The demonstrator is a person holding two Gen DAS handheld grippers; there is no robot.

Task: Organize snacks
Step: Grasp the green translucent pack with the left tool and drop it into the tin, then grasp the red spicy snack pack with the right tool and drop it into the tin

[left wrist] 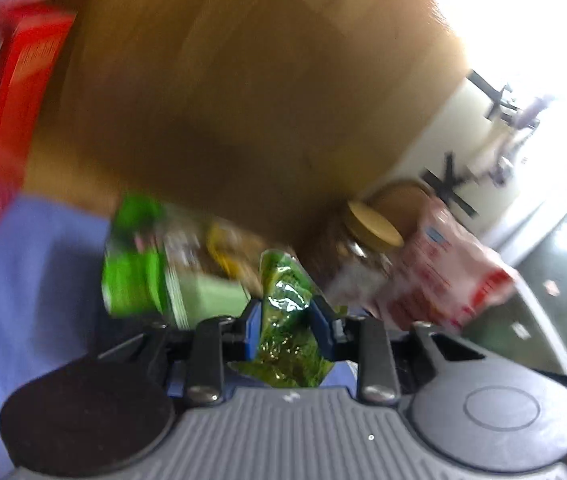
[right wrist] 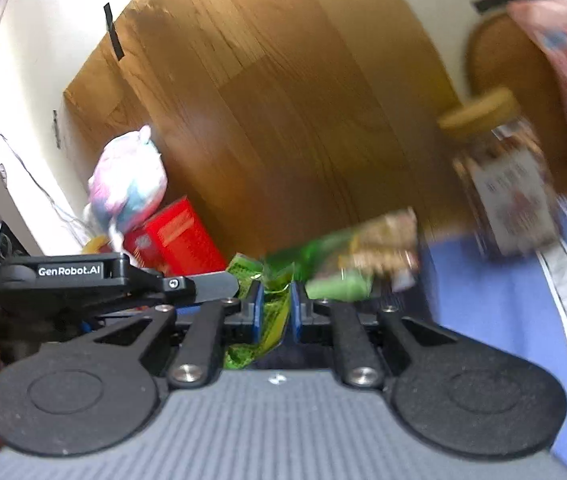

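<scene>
- Both grippers gripped the same small green packet: the left gripper had its blue pads clenched on it, and the right gripper pinched it from the other side, the two tools meeting just above the blue cloth.
- The packet hung between the jaws, off the cloth, in front of a larger green bag (heavily blurred, so its print could not be read).
- Judging from the scatter, the sorting looked early or midway: snacks lay loose against the wooden panel with no clear grouping, and the held packet had not yet been set anywhere.
- Counted, as far as blur allowed: one small green packet, one larger green bag, one red box, one jar with a tan lid, one pink-and-white bag, one pastel puffy bag resting on top of the red box.
- A yellow item showed beside the box, too hidden to name.
</scene>
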